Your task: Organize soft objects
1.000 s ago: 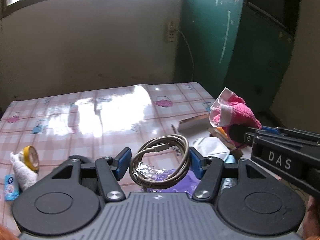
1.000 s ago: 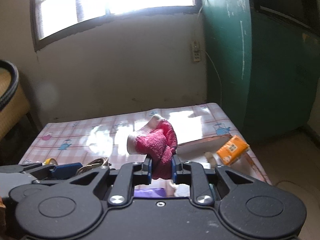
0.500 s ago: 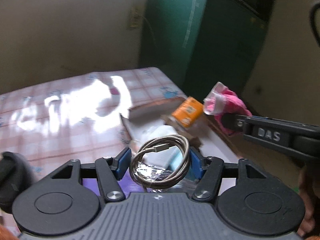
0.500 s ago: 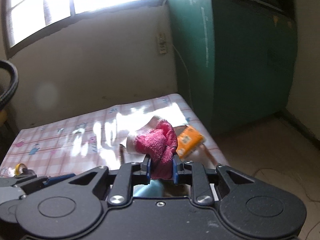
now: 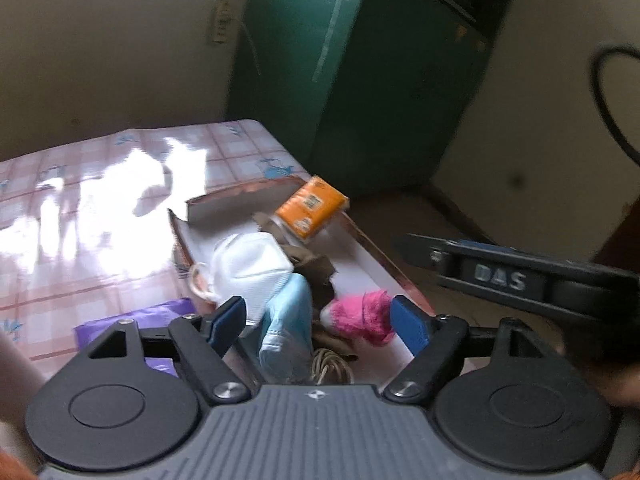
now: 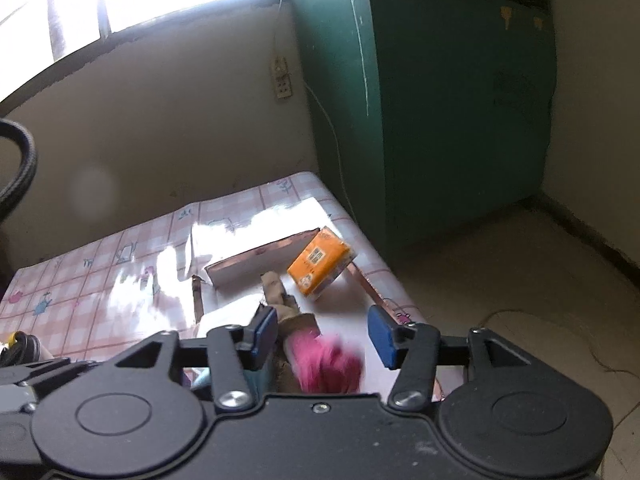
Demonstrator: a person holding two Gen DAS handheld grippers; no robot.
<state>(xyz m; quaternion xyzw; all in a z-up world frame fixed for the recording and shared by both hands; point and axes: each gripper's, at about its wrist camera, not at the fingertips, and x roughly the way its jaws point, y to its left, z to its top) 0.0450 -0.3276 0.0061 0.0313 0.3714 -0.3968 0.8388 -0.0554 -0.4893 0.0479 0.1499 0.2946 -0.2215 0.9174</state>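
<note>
Since the earlier frames both tools have let go: the coiled cable that sat between the left fingers and the pink cloth pinched in the right are now down in the box. Left wrist view: left tool (image 5: 318,322) spread wide, nothing between its blue pads. Directly ahead and below it, the cardboard box (image 5: 376,250) on the desk (image 5: 100,208). Inside, the pink cloth (image 5: 362,318) lies just ahead of the right pad; the cable coil (image 5: 330,368) sits close under the tool body, partly hidden; a light blue cloth (image 5: 288,328) lies nearer the left pad with a white face mask (image 5: 250,268) beyond it; an orange packet (image 5: 310,204) leans on the far rim. A purple item (image 5: 132,320) lies on the desk, left of the box. The right tool reaches in from the right, blurred. Right wrist view: right tool (image 6: 322,330) released as well, fingers apart, pink cloth (image 6: 326,362) blurred between and below them, not touched, possibly dropping. Orange packet (image 6: 320,262) well ahead. Judgement: drop-off step just completing. Next move calls for lifting both tools clear of the box and turning back across the desk toward whatever soft things remain out of it.
</note>
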